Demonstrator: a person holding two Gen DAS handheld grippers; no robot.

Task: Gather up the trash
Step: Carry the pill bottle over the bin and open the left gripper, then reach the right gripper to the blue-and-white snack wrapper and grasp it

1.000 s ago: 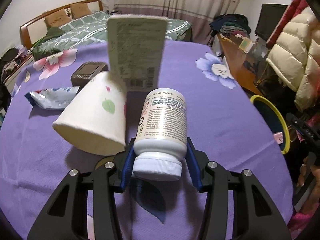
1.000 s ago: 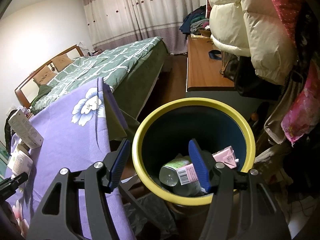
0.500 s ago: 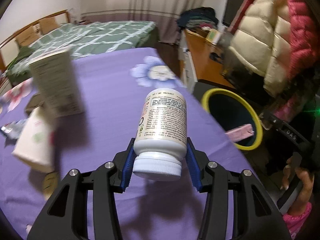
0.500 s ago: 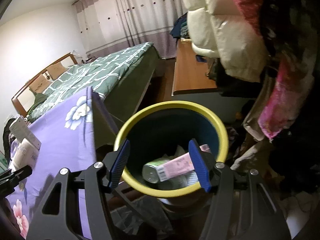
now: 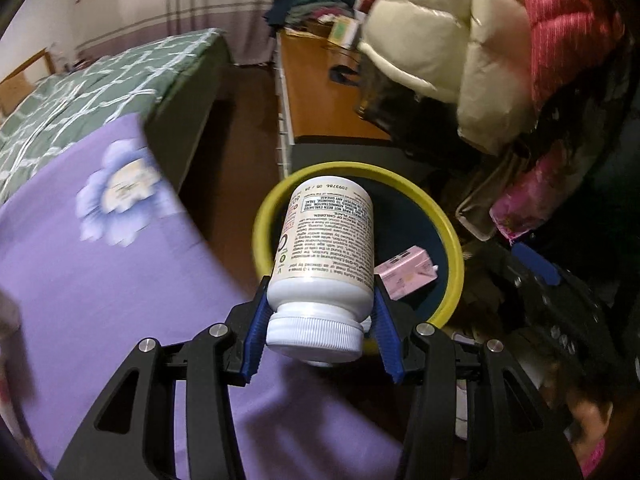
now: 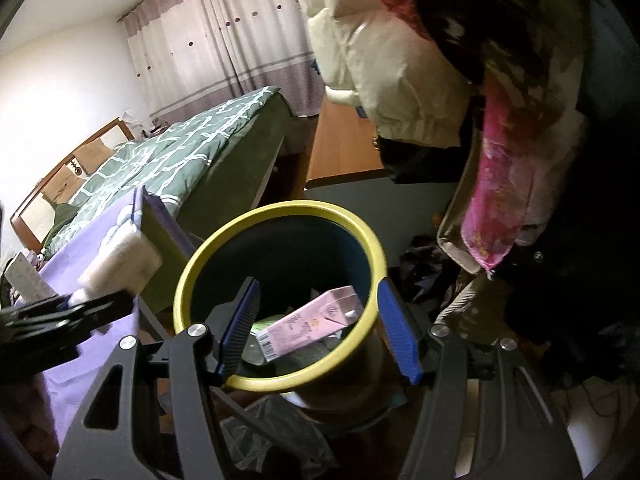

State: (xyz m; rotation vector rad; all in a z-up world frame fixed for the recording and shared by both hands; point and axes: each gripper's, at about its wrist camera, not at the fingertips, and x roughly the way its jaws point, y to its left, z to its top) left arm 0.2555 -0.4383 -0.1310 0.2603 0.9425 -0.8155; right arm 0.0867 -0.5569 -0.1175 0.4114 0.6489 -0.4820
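Gripping a white pill bottle [image 5: 322,264] just above its ribbed cap, the left gripper [image 5: 320,322] holds it over the near rim of the yellow-rimmed trash bin [image 5: 454,240] beside the purple flowered tablecloth [image 5: 100,280]. A pink carton [image 6: 310,322] lies inside the bin. The right gripper [image 6: 318,324] hangs above it, jaws apart and empty.

Bedroom clutter around the bed [image 6: 192,148]

Curtains [image 6: 224,36] hang behind the bed; a wooden desk [image 5: 320,92] stands beside it. Puffy coats [image 5: 460,40] hang beyond the desk, and a purple flowered cloth [image 5: 100,272] spreads near the bed's foot.
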